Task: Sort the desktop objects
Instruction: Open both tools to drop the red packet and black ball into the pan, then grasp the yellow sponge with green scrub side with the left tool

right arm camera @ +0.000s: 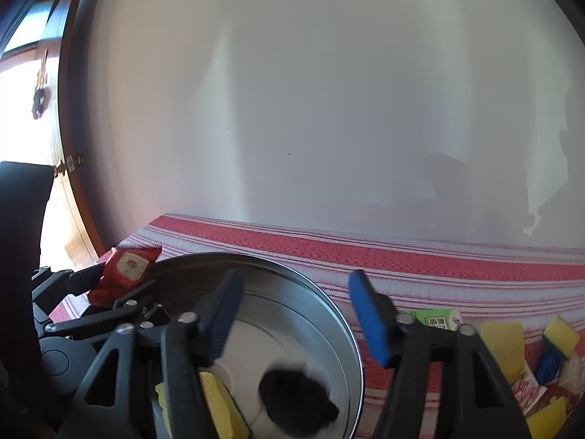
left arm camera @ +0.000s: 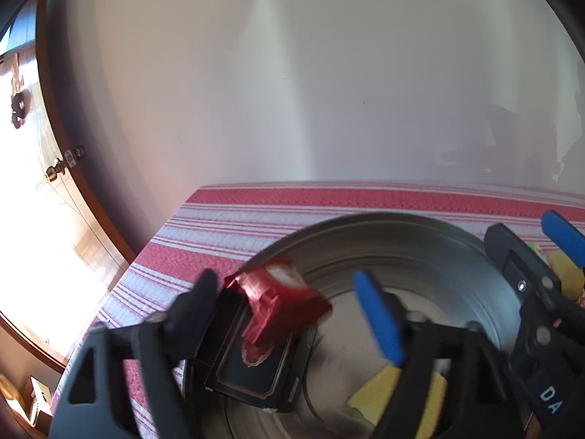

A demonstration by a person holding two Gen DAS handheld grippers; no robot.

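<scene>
Left hand-held gripper is standing wide open over the near-left rim of the metal bowl, gripping nothing; the red packet is dropping between its fingers towards a dark box already in the bowl. Right hand-held gripper is also gaping, empty, with a blurred black object falling beneath it beside a yellow sponge. Best practice now is probably keeping both tools steady until each piece is settling inside, then lifting clear before heading right for the remaining sponges on the striped bench.
</scene>
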